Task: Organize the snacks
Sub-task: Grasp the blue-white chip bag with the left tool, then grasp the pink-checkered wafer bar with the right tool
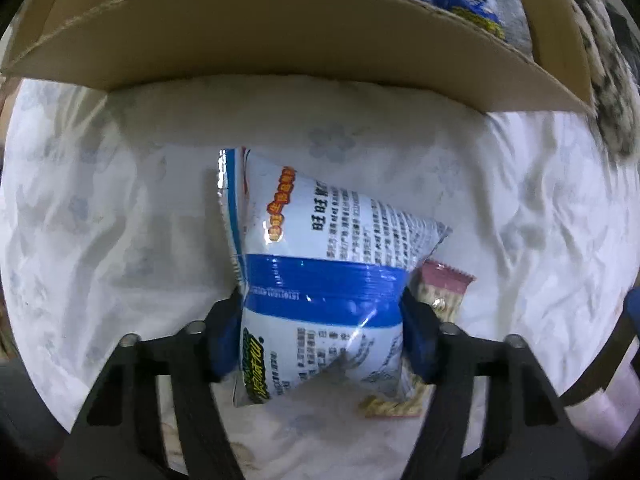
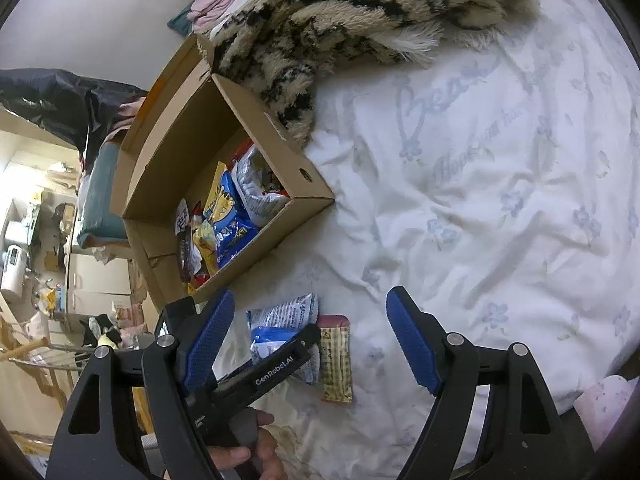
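The left gripper (image 1: pixel 322 332) had its blue pads pressed against both sides of a white-and-blue snack bag (image 1: pixel 320 280), squeezing it across the blue band so that the film puckered between them. No earlier picture is given, so only the grip itself can be stated. The bag lay on the white floral bedsheet (image 1: pixel 120 200), its far end still resting on the cloth, and just to its right, partly under it, sat a slim wafer bar (image 1: pixel 436 292) with a pink end. Farther off stood the cardboard box (image 1: pixel 280 32), its near wall rising between the bag and the snacks already inside.

The right gripper (image 2: pixel 308 340) hung empty with its jaws wide apart above the same patch of bed; in its view the left gripper's black frame crossed over the bag, and the box (image 2: pixel 276 132) sat to the far left beside a fuzzy patterned blanket (image 2: pixel 360 20).

The likeliest trouble, as I judged it, was the puffed bag slipping or rotating out of the pads, since air-filled film gives way under a squeeze. A harder pinch might burst it. The bar could be dragged along on the lift, and the bag might catch on the box's near wall if carried too low.
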Tool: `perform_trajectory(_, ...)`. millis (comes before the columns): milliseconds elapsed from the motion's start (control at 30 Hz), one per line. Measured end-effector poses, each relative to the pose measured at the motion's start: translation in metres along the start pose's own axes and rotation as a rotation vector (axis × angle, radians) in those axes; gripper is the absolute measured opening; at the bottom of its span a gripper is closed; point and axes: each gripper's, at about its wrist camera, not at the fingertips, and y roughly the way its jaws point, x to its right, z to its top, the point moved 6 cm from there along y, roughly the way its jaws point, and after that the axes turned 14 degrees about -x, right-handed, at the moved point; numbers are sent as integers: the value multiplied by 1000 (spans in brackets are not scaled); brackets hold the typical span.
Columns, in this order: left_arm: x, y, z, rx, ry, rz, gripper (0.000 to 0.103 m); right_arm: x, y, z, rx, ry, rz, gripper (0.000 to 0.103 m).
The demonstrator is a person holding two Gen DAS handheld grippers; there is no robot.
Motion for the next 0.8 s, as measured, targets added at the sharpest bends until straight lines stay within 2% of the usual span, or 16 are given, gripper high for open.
perform_trajectory(67,-5,-6,-3,4,17,-5,54,0,2,0,-6,-6,-8,81)
perform_trajectory(267,-41,-52,-19,82,44,34,54,0,16,-4,-32,-29,-68,81)
perform_trajectory(500,-105,-100,-39,165,-15,108,55,1,57,-19,-128,-64,-175,81)
perform_trajectory(700,-144,-102,-46,206,-54,116,55,-8,99,-37,-220,-141,-277,81)
perform_trajectory(800,-153,-98,-43,201,-80,91,55,-15,119,-49,-248,-240,-384,81)
